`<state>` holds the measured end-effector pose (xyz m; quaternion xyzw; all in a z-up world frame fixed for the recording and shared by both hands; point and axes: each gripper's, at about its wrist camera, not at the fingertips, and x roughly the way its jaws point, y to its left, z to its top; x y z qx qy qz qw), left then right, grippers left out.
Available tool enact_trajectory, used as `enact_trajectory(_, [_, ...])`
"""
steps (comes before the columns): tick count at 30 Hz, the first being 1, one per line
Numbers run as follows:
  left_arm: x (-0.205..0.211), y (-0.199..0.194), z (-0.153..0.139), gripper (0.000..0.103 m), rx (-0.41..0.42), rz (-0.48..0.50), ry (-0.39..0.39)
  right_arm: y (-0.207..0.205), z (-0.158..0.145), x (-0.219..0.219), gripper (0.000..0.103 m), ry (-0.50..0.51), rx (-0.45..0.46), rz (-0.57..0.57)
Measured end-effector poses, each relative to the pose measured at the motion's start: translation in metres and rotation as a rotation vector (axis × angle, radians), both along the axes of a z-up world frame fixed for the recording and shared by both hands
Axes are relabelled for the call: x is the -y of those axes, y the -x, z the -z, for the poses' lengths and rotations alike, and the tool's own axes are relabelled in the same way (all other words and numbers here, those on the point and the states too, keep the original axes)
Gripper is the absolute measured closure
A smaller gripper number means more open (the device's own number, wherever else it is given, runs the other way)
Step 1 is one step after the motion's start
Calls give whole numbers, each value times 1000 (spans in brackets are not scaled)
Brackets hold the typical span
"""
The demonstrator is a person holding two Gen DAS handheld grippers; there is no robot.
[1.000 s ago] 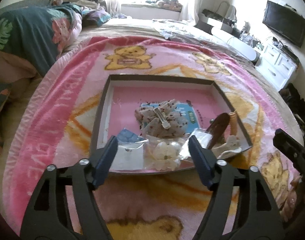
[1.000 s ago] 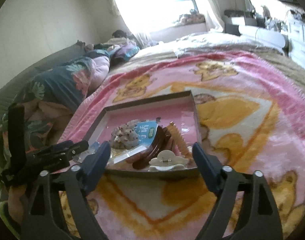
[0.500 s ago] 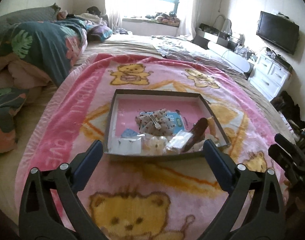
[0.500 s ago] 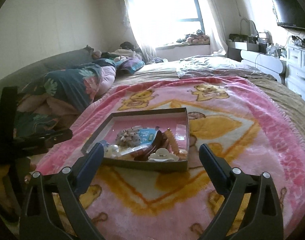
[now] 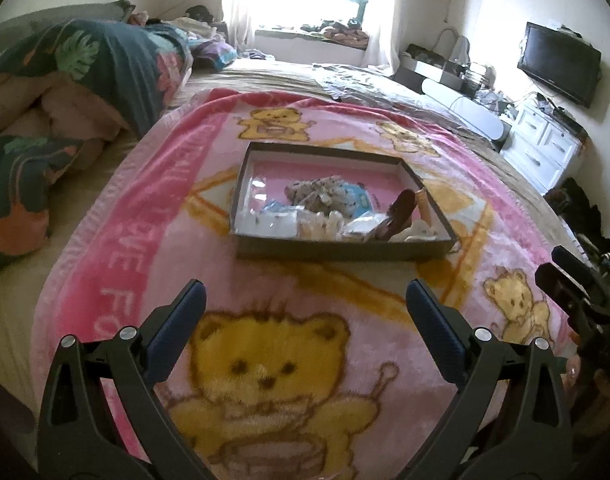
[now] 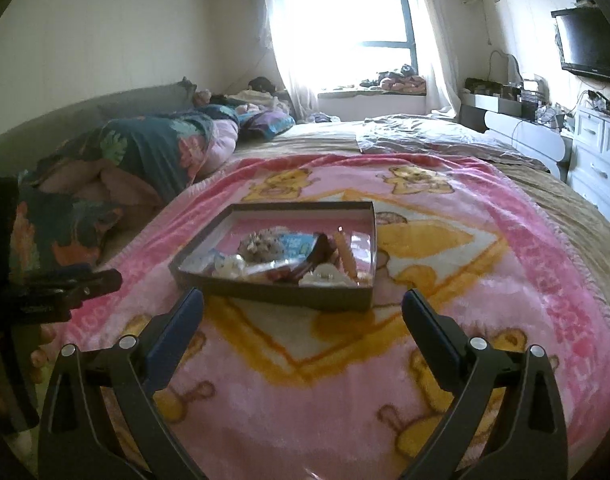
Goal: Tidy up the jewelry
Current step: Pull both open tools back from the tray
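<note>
Both claws released, nothing between fingers: left claw (image 5: pixel 305 308), right claw (image 6: pixel 303 306). Tray (image 5: pixel 337 249) of jewelry ahead of both, apart, bare blanket (image 5: pixel 305 280) between. TV (image 5: pixel 559 64) complete in left view only.

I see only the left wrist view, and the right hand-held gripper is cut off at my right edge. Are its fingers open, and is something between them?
Observer: In the right wrist view the right hand-held gripper stands wide open, with nothing held; only the pink bear-print blanket lies under it.
Operator: Is the shallow dark cardboard box between its fingers?
Observer: No, the box lies ahead of its fingertips, not between them.
Operator: The dark brown hair clip hides the box's near right corner from me. What lies there?
Observer: A white claw hair clip, beside a long orange ridged clip.
</note>
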<state>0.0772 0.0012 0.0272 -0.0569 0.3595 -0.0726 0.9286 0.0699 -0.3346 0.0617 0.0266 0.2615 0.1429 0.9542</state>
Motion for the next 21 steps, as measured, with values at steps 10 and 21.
enact_trajectory(10, [-4,8,18,9,-40,-12,18,-1,15,-5,4,-9,-61,-20])
enact_trajectory(21, [-2,9,17,9,-35,-12,24,-3,16,-5,4,-9,-64,-9])
